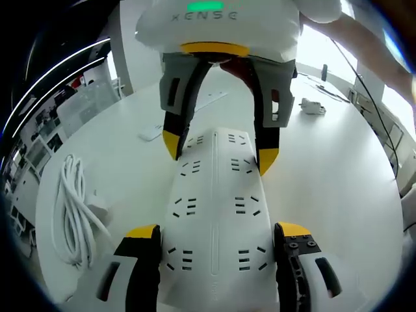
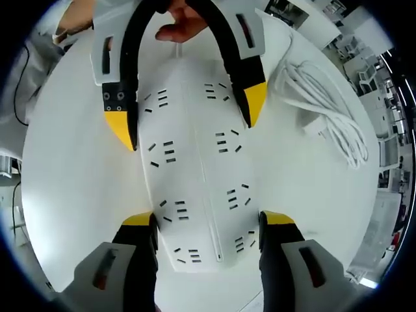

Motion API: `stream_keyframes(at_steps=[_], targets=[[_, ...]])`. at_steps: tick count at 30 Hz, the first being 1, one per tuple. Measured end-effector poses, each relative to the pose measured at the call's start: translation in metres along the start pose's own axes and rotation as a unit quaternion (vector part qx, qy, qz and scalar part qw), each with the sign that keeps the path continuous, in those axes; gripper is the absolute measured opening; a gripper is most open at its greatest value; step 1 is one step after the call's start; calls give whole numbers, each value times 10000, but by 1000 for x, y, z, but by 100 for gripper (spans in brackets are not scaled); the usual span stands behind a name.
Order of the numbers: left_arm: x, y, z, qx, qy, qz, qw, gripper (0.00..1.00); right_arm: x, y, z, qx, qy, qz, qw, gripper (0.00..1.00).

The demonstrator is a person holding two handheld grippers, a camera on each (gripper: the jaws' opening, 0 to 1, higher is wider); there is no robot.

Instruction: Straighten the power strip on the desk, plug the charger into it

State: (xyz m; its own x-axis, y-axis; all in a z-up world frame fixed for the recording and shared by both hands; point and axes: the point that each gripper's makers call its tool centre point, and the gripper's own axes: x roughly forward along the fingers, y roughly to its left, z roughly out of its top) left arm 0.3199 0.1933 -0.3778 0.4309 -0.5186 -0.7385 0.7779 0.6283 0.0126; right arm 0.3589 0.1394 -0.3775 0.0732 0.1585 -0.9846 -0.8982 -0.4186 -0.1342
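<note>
1. The power strip point(image 1: 214, 214) lies flat on the white desk point(image 1: 338, 188), well in from its edges, a long white bar with two rows of sockets either side of a centre seam.
2. In the left gripper view the left gripper point(image 1: 218, 237) straddles the near end of the strip, its yellow-tipped jaws standing apart on either long side; whether the pads actually press the casing I cannot tell.
3. The same view shows the right gripper point(image 1: 221, 153) coming in from the far end, its jaws also spread across the strip's width.
4. The right gripper view gives the mirror picture: the right gripper point(image 2: 208, 224) brackets one end of the power strip point(image 2: 195, 169) and the left gripper point(image 2: 192, 114) the other, with a hand point(image 2: 185, 26) visible behind it.
5. The charger point(image 1: 97, 205) with its coiled white cable point(image 1: 75, 211) lies beside the strip towards the desk's edge, apart from it; the right gripper view shows the same cable point(image 2: 325, 110).
6. The left gripper view also takes in a small white object point(image 1: 312, 106) near the far edge and a flat white item point(image 1: 151, 133) beyond the strip.
</note>
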Motion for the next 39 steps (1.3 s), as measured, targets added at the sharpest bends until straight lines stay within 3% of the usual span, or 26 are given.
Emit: stream_keyframes(at_steps=[13,19,27,39], targets=[[6,-14,4,329,132,-285,9990,71,-3,18,-12,470,-11,-70,9989,62],[9,-25,10,611,116,-424,9972,71,-8,32,-20,853,-215,-178,9960,62],[14,-39,19,968,218,-656,9929,69,-11,50,-32,1387,-117,-244,9900,62],[18,-52,27,1232,169,-813,9889,69,-13,67,-47,1725,59,-253,9847,62]])
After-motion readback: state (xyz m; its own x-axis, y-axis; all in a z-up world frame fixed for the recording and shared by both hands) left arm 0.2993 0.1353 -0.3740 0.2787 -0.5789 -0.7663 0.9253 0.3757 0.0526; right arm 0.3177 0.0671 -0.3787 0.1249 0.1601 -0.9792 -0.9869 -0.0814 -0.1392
